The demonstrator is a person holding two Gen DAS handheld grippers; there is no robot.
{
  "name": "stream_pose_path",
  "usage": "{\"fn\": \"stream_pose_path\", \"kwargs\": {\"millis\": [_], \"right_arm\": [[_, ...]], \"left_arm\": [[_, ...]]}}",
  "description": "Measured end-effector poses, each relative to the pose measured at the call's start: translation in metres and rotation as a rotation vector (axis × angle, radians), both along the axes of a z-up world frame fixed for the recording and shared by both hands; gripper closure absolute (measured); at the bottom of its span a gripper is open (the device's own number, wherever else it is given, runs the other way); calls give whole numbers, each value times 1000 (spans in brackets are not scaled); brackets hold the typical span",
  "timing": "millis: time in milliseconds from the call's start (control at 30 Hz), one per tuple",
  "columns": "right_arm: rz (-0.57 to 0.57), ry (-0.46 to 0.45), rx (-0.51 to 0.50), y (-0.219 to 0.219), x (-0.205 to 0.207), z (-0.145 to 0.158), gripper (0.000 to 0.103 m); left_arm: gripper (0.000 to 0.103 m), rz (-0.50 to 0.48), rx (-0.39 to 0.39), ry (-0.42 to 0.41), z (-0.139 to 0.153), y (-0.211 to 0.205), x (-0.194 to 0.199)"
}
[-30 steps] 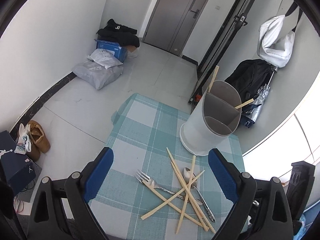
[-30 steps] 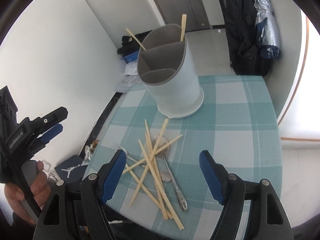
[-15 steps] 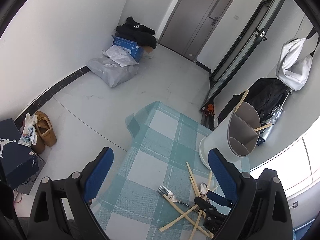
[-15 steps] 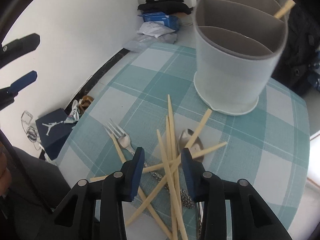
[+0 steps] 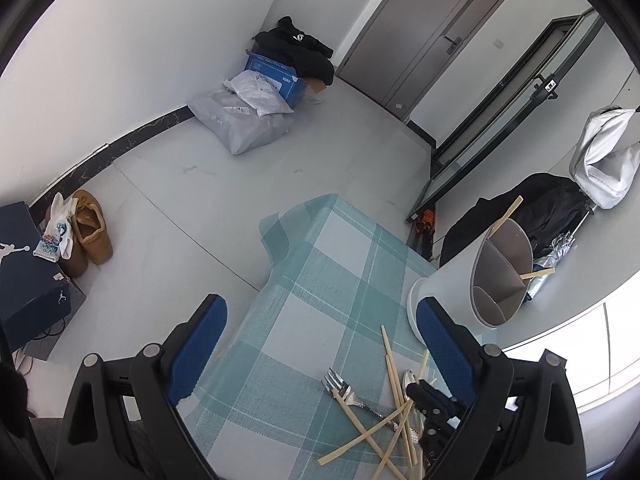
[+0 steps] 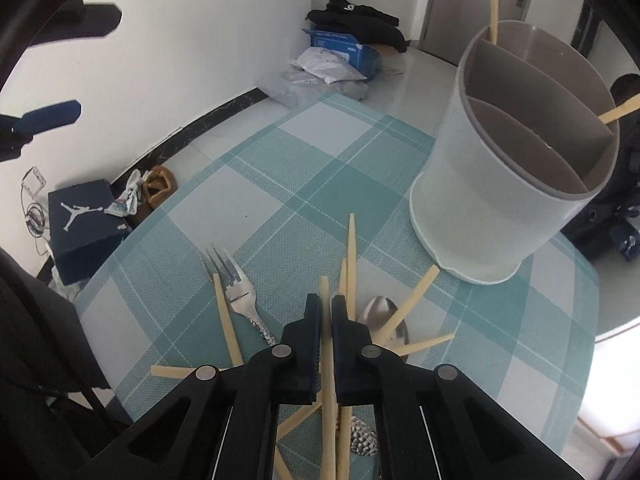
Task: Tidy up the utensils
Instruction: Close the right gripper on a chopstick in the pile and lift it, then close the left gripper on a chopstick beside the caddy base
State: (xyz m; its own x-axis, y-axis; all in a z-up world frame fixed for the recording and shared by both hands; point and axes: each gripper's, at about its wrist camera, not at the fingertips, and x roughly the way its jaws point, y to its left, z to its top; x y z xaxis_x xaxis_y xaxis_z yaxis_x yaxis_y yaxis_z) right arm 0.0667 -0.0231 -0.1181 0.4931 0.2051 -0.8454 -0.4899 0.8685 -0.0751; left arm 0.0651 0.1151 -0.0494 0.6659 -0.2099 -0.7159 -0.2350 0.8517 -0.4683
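Note:
Several wooden chopsticks (image 6: pixel 351 256), a metal fork (image 6: pixel 236 286) and a spoon (image 6: pixel 384 316) lie in a loose pile on the teal checked tablecloth (image 6: pixel 312 184). My right gripper (image 6: pixel 325 312) is low over the pile with its jaws shut on one chopstick (image 6: pixel 325 292). A white divided utensil holder (image 6: pixel 516 184) stands behind the pile with two chopsticks in it. My left gripper (image 5: pixel 320 332) is open and empty, held off the table's left side; the pile (image 5: pixel 390 412) and the holder (image 5: pixel 480 280) lie to its right.
The table's left edge (image 5: pixel 256 300) drops to a tiled floor with shoes (image 5: pixel 88 232), a dark shoebox (image 5: pixel 24 272), bags and a blue box (image 5: pixel 272 76). Dark bags and coats (image 5: pixel 540 208) stand behind the holder.
My right gripper has come down onto the pile and closed on a chopstick. My left gripper has drawn back to the left, away from the utensils, still open.

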Motion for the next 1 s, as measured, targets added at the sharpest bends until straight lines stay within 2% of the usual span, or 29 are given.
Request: {"fn": "stream_pose_path", "kwargs": {"millis": [200, 367, 467, 600, 700, 767, 933, 1000], "right_arm": [[-99, -40, 174, -47, 1, 37, 99], [-196, -22, 343, -100, 3, 53, 99], [-263, -7, 432, -129, 3, 53, 99], [-349, 25, 542, -165, 6, 44, 99], [-398, 52, 622, -191, 8, 39, 99], [-421, 55, 658, -203, 10, 36, 99], [-442, 74, 717, -221, 14, 33, 99], [-439, 62, 706, -224, 15, 35, 99]], "left_arm": [[9, -24, 48, 4, -3, -15, 2], [9, -128, 108, 23, -8, -51, 13], [9, -216, 155, 34, -12, -79, 19], [10, -346, 185, 102, -28, -110, 33], [10, -396, 187, 139, -37, -124, 40], [10, -428, 220, 174, -45, -136, 48], [14, -500, 291, 248, -60, -157, 64], [26, -506, 320, 278, -69, -161, 70]]}}
